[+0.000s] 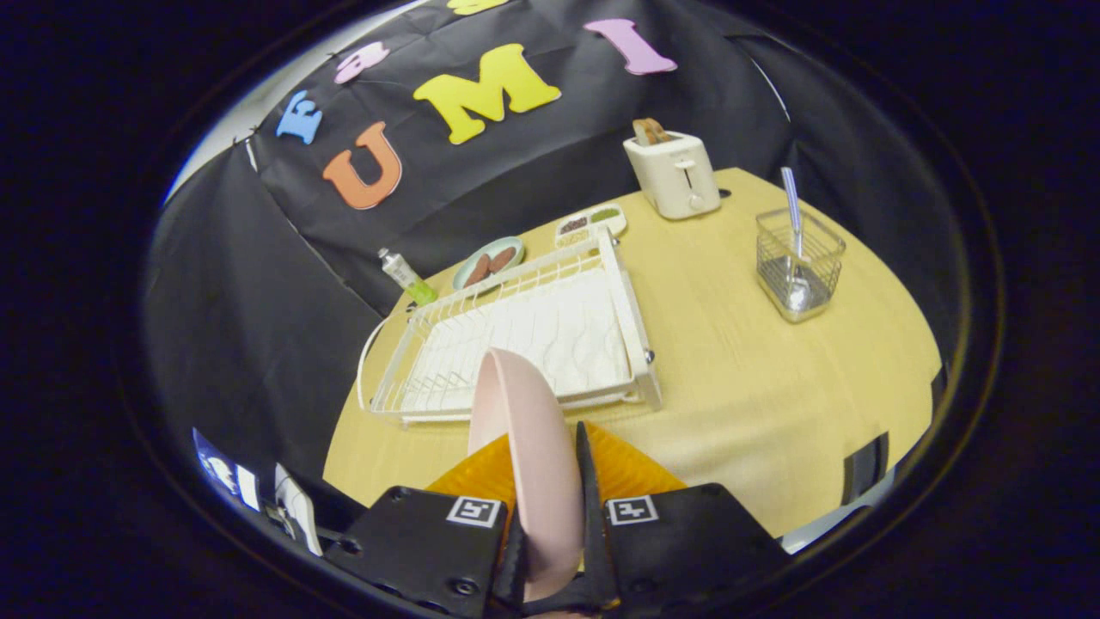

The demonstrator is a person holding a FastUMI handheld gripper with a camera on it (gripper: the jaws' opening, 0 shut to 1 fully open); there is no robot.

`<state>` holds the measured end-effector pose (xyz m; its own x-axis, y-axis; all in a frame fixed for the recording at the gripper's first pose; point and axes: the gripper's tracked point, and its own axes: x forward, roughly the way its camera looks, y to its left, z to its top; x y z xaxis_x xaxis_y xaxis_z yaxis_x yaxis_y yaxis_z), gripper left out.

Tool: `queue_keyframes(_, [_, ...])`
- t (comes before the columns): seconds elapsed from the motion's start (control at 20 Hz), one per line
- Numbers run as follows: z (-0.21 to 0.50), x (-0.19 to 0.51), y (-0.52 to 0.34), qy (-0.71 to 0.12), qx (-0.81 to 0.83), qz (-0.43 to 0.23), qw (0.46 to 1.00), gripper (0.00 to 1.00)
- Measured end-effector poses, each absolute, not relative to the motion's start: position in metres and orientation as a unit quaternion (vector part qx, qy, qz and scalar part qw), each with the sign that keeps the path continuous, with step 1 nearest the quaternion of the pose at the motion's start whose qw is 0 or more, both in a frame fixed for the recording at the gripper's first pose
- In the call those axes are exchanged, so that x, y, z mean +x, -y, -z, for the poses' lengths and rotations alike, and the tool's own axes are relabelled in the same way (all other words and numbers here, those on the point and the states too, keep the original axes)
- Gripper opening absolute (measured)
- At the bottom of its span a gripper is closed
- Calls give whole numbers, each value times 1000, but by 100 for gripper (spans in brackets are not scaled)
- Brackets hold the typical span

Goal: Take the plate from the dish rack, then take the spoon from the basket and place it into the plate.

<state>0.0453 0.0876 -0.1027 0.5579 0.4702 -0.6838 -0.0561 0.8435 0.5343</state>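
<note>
The hand-held gripper clamps a pink plate edge-on, its lower rim hidden between the fingers, above the bench. Beyond lies the white dish rack; far right, the spoon stands in its wire basket.

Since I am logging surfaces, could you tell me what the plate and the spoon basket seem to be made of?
The plate, clamped on edge in the claw, looks like matte pink plastic or glazed ceramic: smooth, no sharp glare. The basket looks like bright metal wire mesh, see-through, holding a shiny, probably steel, spoon.
</note>
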Motion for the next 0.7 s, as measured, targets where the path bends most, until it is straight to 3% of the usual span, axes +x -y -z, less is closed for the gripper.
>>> queue_keyframes(0.55, [160,31,-81,-462,351,-152,801,35])
queue_keyframes(0.7, [167,39,-78,-460,344,-149,805,42])
